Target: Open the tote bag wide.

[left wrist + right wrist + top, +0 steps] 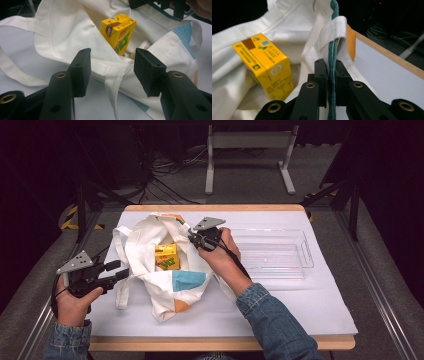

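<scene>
hold the rim, then reach for the carton

at the far right edge of the tote bag (165, 285), the right gripper (332, 75) is clamped on the green-piped rim. hold that rim up and taut so the mouth stays wide. the yellow drink carton (118, 31) stands inside the bag, near its middle. the left gripper (111, 71), jaws apart and empty, hovers at the near-left rim; i judge it should enter straight, clear of the loose strap (112, 92).

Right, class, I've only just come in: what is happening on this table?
A person works a gripper in each hand on a white cloth tote bag. The right gripper has its jaws pinched shut on the bag's green-edged rim, holding it open. The left gripper waits open at the near rim. A yellow drink carton sits inside.
</scene>
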The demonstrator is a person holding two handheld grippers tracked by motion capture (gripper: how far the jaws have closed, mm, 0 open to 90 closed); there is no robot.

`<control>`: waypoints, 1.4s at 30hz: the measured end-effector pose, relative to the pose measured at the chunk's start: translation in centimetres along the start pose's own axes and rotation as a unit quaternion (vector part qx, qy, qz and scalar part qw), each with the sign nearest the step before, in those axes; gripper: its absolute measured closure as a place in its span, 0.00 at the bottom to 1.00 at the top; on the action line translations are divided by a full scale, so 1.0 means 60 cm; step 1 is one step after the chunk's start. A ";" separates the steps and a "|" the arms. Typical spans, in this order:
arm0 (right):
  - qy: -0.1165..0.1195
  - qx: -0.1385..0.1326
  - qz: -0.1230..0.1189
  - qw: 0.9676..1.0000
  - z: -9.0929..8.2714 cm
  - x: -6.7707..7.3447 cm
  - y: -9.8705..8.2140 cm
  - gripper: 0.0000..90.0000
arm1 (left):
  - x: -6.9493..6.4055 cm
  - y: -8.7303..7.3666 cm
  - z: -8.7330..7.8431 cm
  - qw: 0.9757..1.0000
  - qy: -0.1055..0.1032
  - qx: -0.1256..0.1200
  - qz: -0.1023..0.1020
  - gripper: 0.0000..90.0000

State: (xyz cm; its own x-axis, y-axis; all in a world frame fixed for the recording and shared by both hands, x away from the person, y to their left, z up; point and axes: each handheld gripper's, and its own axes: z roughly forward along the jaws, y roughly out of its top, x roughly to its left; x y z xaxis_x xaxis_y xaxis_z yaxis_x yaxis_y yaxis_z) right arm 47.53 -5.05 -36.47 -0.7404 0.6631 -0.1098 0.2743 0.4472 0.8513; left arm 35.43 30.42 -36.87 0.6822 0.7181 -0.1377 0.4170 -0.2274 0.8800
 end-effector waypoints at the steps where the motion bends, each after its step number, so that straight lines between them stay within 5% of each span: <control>1: -0.003 0.004 0.001 1.000 0.002 0.000 -0.002 0.93 | 0.000 0.001 0.000 1.000 0.000 0.000 0.002 0.54; 6: -0.001 0.008 0.042 0.999 0.022 0.001 -0.026 0.93 | -0.001 0.000 0.003 1.000 -0.001 0.000 0.003 0.54; 9: 0.001 0.016 0.046 0.999 0.035 0.009 -0.039 0.91 | 0.000 0.001 0.004 1.000 -0.002 -0.001 0.004 0.53; 13: -0.009 0.031 0.024 0.999 0.051 0.023 -0.058 0.92 | -0.001 0.001 0.005 1.000 -0.004 -0.002 0.005 0.53; 18: -0.008 0.036 0.032 0.999 0.061 0.021 -0.073 0.92 | -0.002 0.001 0.006 1.000 -0.005 -0.002 0.006 0.53; 25: -0.007 0.064 -0.003 0.998 0.078 0.029 -0.088 0.92 | -0.001 0.000 0.005 1.000 -0.004 -0.004 0.004 0.53; 31: 0.000 0.070 0.008 0.998 0.079 0.024 -0.089 0.89 | 0.001 -0.002 0.003 1.000 -0.003 -0.004 0.004 0.52; 42: -0.027 0.039 -0.006 0.999 0.041 0.018 -0.060 0.51 | 0.001 -0.001 0.003 1.000 -0.003 -0.004 0.001 0.52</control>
State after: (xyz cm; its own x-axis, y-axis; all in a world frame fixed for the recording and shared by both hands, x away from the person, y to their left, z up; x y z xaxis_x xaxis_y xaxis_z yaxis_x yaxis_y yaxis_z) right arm 47.22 -4.47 -40.92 -0.7105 0.6879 -0.1482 0.3148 0.4990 0.8074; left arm 35.56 30.36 -37.04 0.6863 0.7141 -0.1377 0.4100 -0.2236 0.8842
